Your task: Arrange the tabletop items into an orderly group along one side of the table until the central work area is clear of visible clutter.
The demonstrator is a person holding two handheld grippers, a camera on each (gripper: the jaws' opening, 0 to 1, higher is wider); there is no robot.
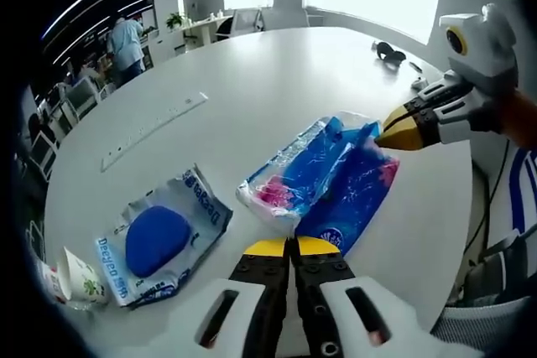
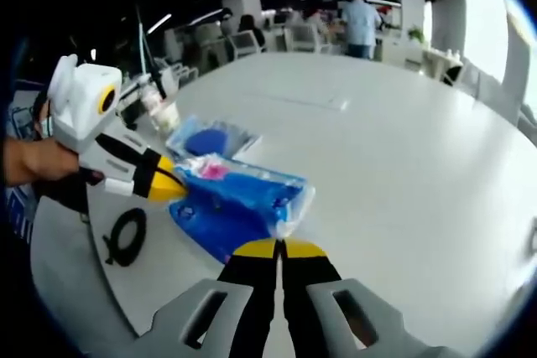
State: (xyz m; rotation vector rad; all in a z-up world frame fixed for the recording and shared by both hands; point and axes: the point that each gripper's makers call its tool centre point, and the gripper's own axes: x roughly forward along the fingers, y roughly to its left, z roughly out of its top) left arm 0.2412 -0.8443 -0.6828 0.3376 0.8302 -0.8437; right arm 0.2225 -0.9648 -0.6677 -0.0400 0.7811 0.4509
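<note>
left gripper view: paper cup (image 1: 77,277) beside blue-pad packet (image 1: 162,241)

White office chairs (image 2: 243,41), standing person (image 1: 127,43), potted plant (image 1: 174,19)

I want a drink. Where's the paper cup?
In the left gripper view the paper cup lies at the table's near-left edge, just left of the blue sponge packet. In the right gripper view it sits behind that packet.

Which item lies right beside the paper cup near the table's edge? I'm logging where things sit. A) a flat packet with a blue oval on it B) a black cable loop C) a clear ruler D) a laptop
A: in the left gripper view the flat packet with the blue oval lies next to the paper cup.
</note>
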